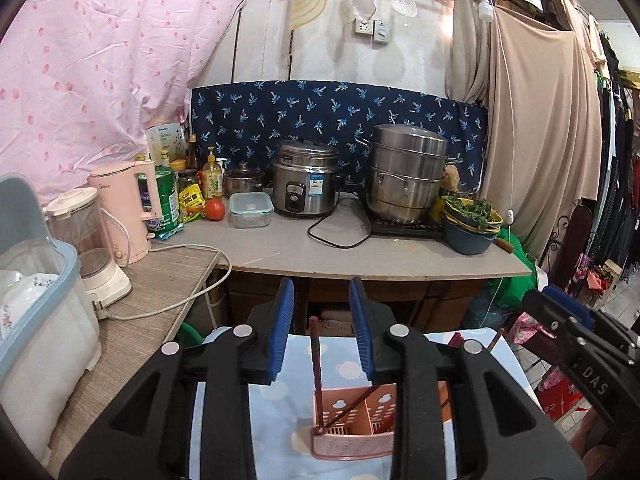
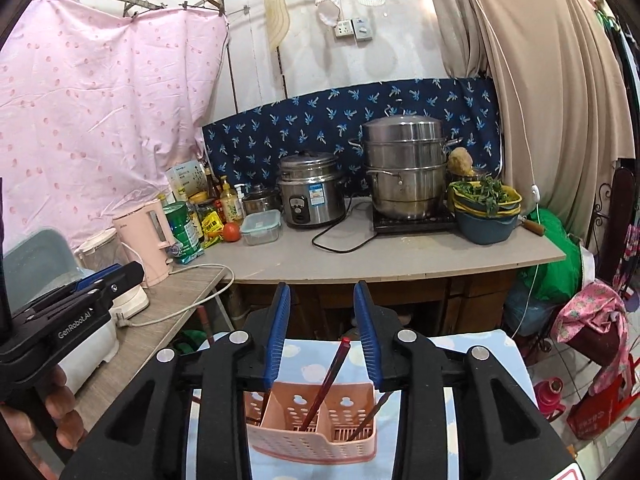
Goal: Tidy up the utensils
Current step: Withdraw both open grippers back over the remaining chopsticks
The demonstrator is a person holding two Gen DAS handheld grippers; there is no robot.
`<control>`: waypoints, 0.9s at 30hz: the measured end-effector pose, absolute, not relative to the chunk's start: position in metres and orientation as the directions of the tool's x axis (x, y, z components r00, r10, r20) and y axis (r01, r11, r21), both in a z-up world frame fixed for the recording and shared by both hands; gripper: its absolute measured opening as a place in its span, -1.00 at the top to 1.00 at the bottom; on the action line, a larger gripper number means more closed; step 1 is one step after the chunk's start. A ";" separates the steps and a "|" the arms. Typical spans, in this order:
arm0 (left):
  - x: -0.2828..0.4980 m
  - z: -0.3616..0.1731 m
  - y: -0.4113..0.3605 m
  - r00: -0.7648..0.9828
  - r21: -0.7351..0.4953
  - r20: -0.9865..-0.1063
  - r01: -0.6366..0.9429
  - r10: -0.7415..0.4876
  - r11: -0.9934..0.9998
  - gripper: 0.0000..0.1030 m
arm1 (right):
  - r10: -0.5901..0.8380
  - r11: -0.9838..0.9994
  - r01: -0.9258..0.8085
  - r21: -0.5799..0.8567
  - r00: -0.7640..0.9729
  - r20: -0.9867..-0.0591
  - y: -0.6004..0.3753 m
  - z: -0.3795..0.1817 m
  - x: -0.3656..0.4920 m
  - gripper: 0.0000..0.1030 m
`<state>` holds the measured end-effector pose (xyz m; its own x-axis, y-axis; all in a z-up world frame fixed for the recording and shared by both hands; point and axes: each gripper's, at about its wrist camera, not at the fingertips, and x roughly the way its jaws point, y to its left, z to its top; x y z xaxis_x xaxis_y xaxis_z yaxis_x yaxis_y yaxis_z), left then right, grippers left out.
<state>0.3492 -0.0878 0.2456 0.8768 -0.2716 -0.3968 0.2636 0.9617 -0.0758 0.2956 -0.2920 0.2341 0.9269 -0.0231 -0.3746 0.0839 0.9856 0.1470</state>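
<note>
A pink perforated utensil holder point(image 1: 354, 424) point(image 2: 316, 424) stands on a light blue patterned cloth point(image 1: 280, 420) point(image 2: 472, 412). Dark red chopsticks point(image 1: 314, 364) point(image 2: 326, 384) lean upright in its compartments. My left gripper point(image 1: 322, 332) is open above the holder, one chopstick standing between its blue pads without touching them. My right gripper point(image 2: 322, 332) is open above the holder too, a chopstick tip showing between its pads. Each gripper shows at the edge of the other's view point(image 1: 580, 332) point(image 2: 80, 292).
A counter point(image 1: 360, 248) behind carries a rice cooker point(image 1: 306, 184), steamer pot point(image 1: 406, 172), bowls of greens point(image 1: 472, 220), a lidded box point(image 1: 250, 210), bottles and a tomato. At left stand a pink kettle point(image 1: 128, 208), blender point(image 1: 88, 240) and dish bin point(image 1: 36, 300). Clothes hang at right.
</note>
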 end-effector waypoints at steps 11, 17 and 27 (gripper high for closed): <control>0.283 0.230 -0.053 0.843 -0.045 -0.476 0.264 -0.253 0.964 0.45 | 0.019 0.982 0.060 0.179 0.914 -0.406 -0.292 0.224 0.202 0.29; 0.233 0.188 -0.030 0.798 -0.029 -0.552 0.271 -0.241 0.962 0.45 | 0.022 0.990 0.047 0.130 0.874 -0.486 -0.282 0.178 0.136 0.29; 0.154 0.098 -0.018 0.705 0.029 -0.680 0.301 -0.201 0.953 0.45 | 0.022 0.996 0.036 0.078 0.769 -0.639 -0.237 0.075 0.052 0.29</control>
<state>0.1537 -0.0182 0.0984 0.7046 -0.2012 -0.6805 0.3006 0.9533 0.0293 0.0516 -0.2367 0.0754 0.7690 0.0223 -0.6389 0.0363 0.9963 0.0784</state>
